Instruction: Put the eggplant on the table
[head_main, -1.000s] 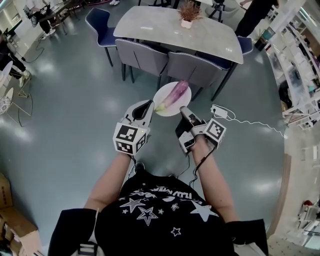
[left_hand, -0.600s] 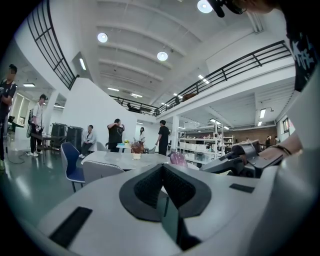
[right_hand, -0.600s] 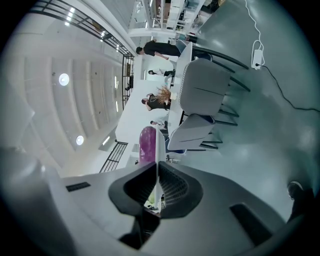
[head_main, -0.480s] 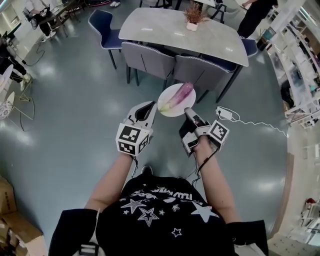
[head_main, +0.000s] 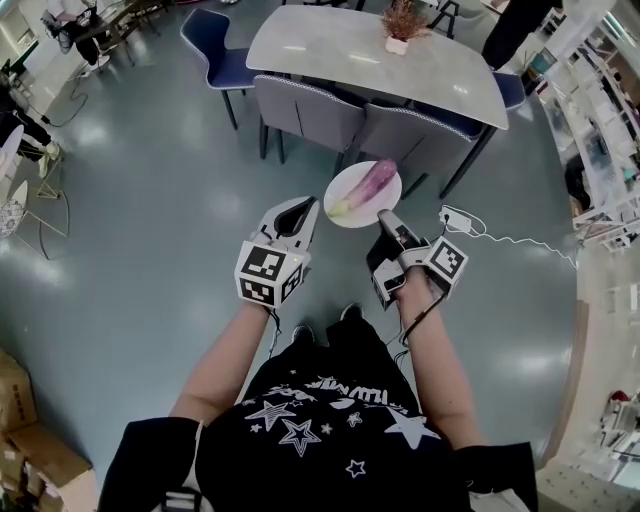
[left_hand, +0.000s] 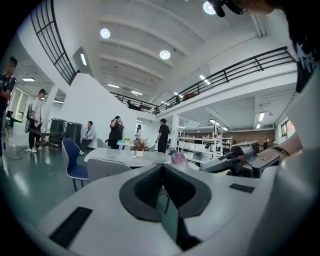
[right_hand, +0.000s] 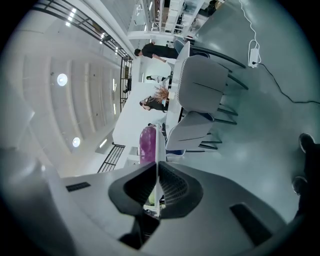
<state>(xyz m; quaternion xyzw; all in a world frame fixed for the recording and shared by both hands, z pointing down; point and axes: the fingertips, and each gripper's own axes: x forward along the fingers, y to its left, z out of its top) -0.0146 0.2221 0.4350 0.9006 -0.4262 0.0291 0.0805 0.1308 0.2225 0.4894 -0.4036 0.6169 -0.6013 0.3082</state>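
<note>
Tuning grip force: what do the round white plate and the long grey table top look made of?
Round white plate: smooth, evenly white, thin rim; likely glazed ceramic or melamine, cannot tell which. Long grey table top: pale veining and soft sheen suggest polished stone, possibly a stone-look laminate.

1. The right claw (head_main: 385, 220) covers the near rim of the plate (head_main: 350, 192).
2. Beyond the plate, the top of the potted plant (head_main: 403, 22) and the far edge of the desk (head_main: 330, 50) are cut off.
3. The left claw (left_hand: 162, 170) hides most of the eggplant (left_hand: 178, 159) on the plate.
</note>
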